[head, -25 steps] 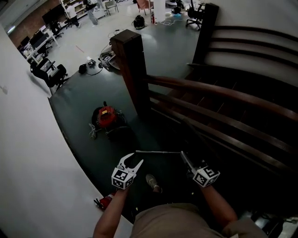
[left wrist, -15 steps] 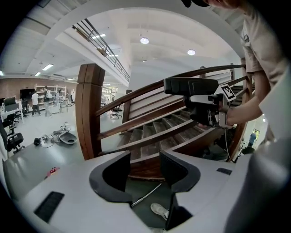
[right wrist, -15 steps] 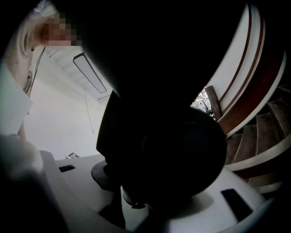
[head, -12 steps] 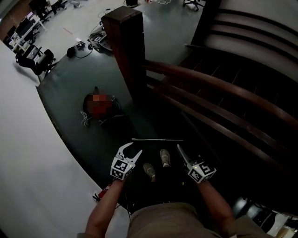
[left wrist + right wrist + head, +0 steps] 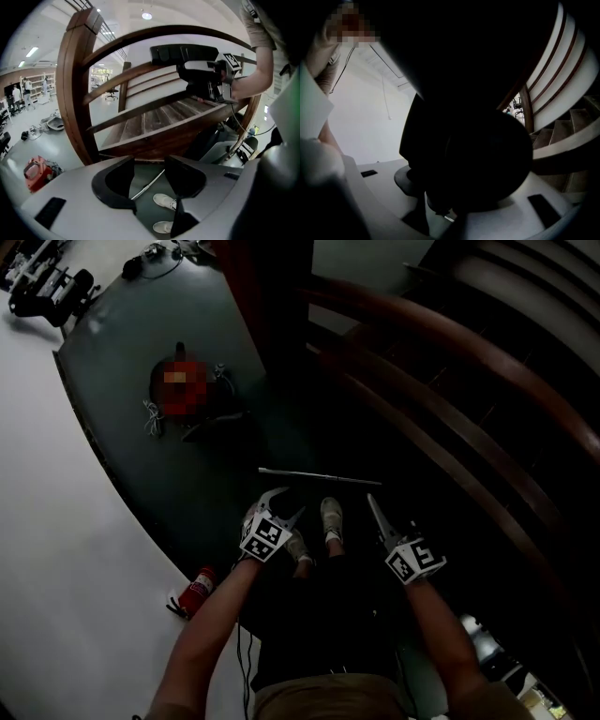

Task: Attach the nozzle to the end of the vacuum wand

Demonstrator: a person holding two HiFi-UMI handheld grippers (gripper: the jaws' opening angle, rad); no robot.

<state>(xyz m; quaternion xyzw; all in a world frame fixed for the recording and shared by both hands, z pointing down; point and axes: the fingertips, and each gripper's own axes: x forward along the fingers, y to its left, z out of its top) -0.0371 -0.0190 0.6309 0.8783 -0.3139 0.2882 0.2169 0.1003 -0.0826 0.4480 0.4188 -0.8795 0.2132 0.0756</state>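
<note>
The right hand-held gripper [image 5: 377, 512] is clamped on a bulky dark piece that fills its own view. I take this to be the nozzle [image 5: 478, 154], though it is too dark to make out its shape or its socket. The left hand-held gripper [image 5: 279, 505] has its jaws a little apart with nothing between them. Through the gap show the floor [image 5: 187, 465], the person's pale shoes [image 5: 331, 519] and the wand [image 5: 319, 475].

The wand is a thin silver tube lying flat on the floor, crosswise just beyond both grippers, and neither touches it. The left gripper hovers near its left end and the right gripper near its right end, with the shoes just on its near side. Well beyond its left end sits the red vacuum body [image 5: 178, 381]. To the wand's right rises the wooden stair rail [image 5: 450, 343].

The step in hand looks like securing the wand. The left jaws should open wider, straddle the tube close to the receiving end, close squarely so it cannot roll, and lift that end clear. Which end takes the nozzle I cannot tell. The nozzle should then be lined up along the tube's axis and pushed straight on, without levering.
</note>
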